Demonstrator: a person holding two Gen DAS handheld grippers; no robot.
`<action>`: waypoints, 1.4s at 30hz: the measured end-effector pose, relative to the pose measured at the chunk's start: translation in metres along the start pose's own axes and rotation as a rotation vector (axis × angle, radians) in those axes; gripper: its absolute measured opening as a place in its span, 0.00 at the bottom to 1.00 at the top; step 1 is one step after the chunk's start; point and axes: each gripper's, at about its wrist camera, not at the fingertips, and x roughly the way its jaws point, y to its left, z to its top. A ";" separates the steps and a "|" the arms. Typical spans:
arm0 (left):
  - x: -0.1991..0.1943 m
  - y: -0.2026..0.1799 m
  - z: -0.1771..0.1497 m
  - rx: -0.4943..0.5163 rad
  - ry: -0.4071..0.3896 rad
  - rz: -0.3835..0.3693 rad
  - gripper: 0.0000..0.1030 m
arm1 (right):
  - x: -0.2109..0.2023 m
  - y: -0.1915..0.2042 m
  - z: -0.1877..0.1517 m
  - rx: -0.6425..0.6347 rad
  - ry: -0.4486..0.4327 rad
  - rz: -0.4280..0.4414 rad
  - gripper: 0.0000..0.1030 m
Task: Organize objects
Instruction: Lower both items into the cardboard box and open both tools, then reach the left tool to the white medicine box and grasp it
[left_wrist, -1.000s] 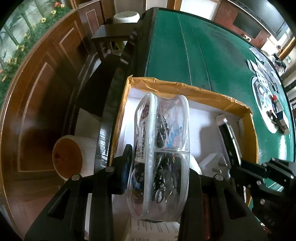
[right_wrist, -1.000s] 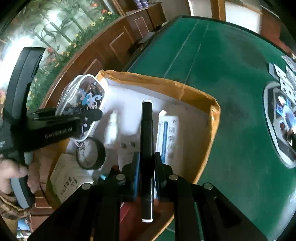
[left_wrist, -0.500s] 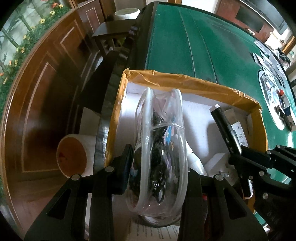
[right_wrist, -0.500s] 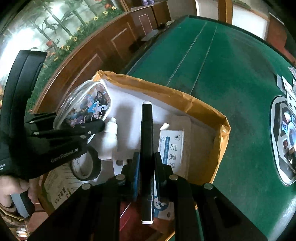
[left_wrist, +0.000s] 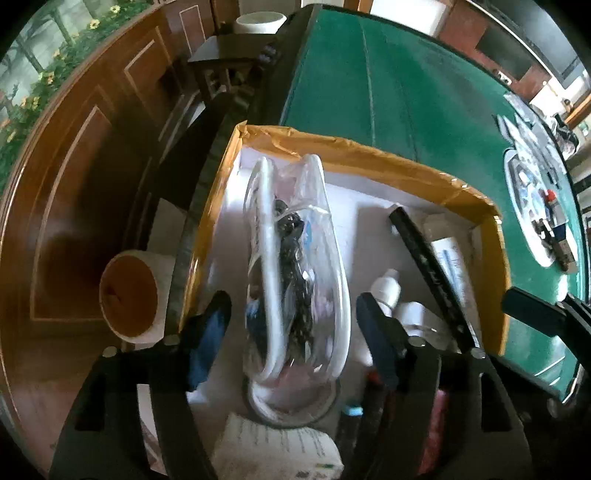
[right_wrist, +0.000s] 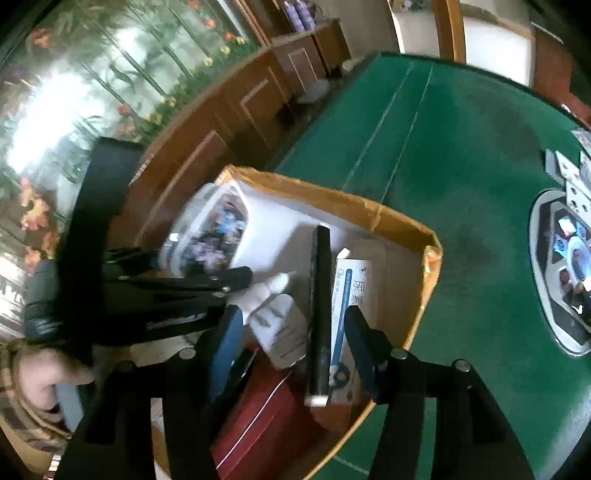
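Observation:
A cardboard box (left_wrist: 369, 157) with a white inside sits at the edge of the green table. A clear zip pouch (left_wrist: 295, 266) with dark contents stands on edge in it, between the jaws of my left gripper (left_wrist: 293, 332). Those jaws are opening and there is a gap on each side of the pouch. In the right wrist view a black marker pen (right_wrist: 320, 306) lies in the box (right_wrist: 428, 258) between the jaws of my right gripper (right_wrist: 293, 339), which are also opening and clear of it. The pouch (right_wrist: 214, 236) and left gripper (right_wrist: 221, 280) show at the left there.
The box also holds a white dropper bottle (right_wrist: 280, 306), a white carton with blue print (right_wrist: 351, 291), a red box (right_wrist: 266, 417), a tape roll (left_wrist: 291, 406) and a leaflet (left_wrist: 277, 446). A round panel (right_wrist: 565, 273) is set in the green felt (right_wrist: 461, 166). A cup (left_wrist: 129, 295) stands left of the table.
Both grippers have opened. The left let go of the pouch, which settled in the box. The right released the pen, which now lies in the box, and rose slightly.

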 end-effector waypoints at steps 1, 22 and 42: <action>-0.004 -0.002 -0.002 -0.002 -0.009 -0.003 0.70 | -0.008 0.001 -0.003 -0.004 -0.017 0.010 0.69; -0.065 -0.146 -0.049 0.159 -0.066 -0.156 0.77 | -0.124 -0.114 -0.131 0.086 -0.138 -0.294 0.80; -0.028 -0.330 -0.019 0.262 0.042 -0.141 0.77 | -0.201 -0.217 -0.201 0.251 -0.204 -0.335 0.80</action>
